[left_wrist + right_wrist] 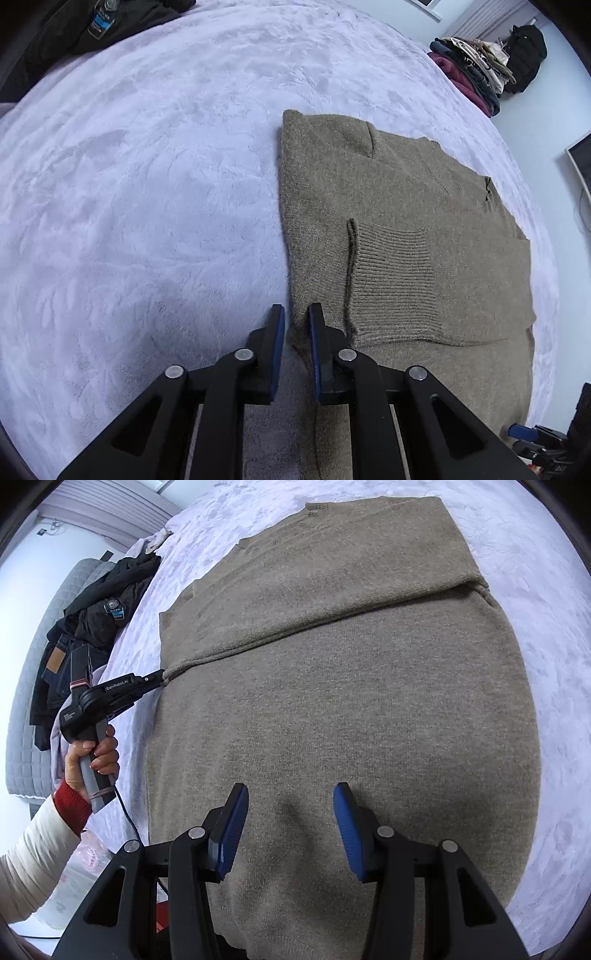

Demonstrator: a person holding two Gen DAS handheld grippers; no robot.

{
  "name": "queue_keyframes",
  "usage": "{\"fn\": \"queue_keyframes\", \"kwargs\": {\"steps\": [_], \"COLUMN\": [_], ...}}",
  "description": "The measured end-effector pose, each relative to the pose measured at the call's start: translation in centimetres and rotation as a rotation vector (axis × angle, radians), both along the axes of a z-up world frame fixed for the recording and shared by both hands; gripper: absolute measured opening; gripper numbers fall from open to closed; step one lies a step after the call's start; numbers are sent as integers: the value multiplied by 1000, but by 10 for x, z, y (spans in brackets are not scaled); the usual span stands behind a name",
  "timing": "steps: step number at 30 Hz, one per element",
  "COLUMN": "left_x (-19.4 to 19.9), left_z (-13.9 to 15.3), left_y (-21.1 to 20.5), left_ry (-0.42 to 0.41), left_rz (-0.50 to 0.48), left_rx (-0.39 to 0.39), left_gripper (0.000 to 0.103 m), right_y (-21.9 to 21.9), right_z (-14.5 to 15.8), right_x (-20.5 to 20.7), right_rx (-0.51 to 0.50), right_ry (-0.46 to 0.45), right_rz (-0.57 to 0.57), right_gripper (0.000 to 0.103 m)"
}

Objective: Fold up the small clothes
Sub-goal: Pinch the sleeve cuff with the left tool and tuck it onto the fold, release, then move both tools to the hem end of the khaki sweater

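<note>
**Left gripper pinching sweater edge, right gripper hanging open over it**

Left wrist view: the left gripper (296, 314) is sitting low at the left edge of the tan knit sweater (406, 236), fingers (277, 332) nearly together with a narrow gap; the sweater edge is running between them, but the contact is hard to confirm from here. Sweater is lying flat on the pale fluffy bedspread (147, 184), right of centre. A ribbed cuff (391, 280) is lying folded across the sweater body. A stack of folded clothes (472, 74) is sitting at the far edge of the bed, a black bag (526, 55) behind it. Dark clothing (92, 26) is piled at the top left. Part of the right gripper (535, 439) is showing at the lower right edge.

Right wrist view: the right gripper (290, 801) is hanging above the sweater (351, 701) with fingers (236, 823) wide apart, gripping nothing and casting a shadow on the knit. Sweater is filling most of the frame, spread on the bedspread (535, 572), with a fold line running diagonally across it. The left gripper (162, 679) is clamping the sweater at the left end of that fold, the left hand (92, 753) gripping its handle. A dark clothes pile (92, 620) is lying beyond it.
</note>
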State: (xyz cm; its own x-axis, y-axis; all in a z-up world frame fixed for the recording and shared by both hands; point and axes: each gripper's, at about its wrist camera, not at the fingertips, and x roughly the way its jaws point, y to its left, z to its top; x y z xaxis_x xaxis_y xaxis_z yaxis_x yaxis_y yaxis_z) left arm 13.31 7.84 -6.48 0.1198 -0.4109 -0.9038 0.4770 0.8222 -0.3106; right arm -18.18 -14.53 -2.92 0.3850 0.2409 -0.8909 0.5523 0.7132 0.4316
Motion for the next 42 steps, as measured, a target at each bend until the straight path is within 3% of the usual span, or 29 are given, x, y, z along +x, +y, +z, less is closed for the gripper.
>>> {"fn": "queue_keyframes", "kwargs": {"steps": [2,3,13,16,20,22,29,31,34,38,42], "left_x": [-4,-7,-54,-70,-86,-94,-123,-131,-142,-163,-185], "left_z": [7,11,47,59,72,76,81,79,71,59,45], "left_y": [-4,-4,6,7,10,13,22,25,30,40,57], "left_ry": [-55,-79,-131,-148,-149,-132,-115,-105,-91,-47,41], "left_rz": [11,20,-40,-59,-78,-90,-121,-130,-148,-182,-214], "left_rx": [75,95,224,246,246,250,269,278,303,315,286], "left_gripper": [51,56,60,94,94,94,94,94,94,94,94], "right_y": [0,1,11,16,23,26,33,34,36,38,28], "right_z": [1,2,26,37,50,55,65,65,66,58,35], "right_x": [0,0,6,5,-1,-6,-26,-32,-39,-52,-82], "right_rx": [1,-1,-29,-37,-44,-46,-37,-22,-30,-12,55], "right_ry": [1,0,-29,-39,-49,-48,-51,-69,-102,-64,34], "right_rz": [-3,-5,-3,-8,-20,-28,-62,-55,-26,-3,-22], "right_gripper": [52,52,52,52,53,61,64,79,84,84,84]}}
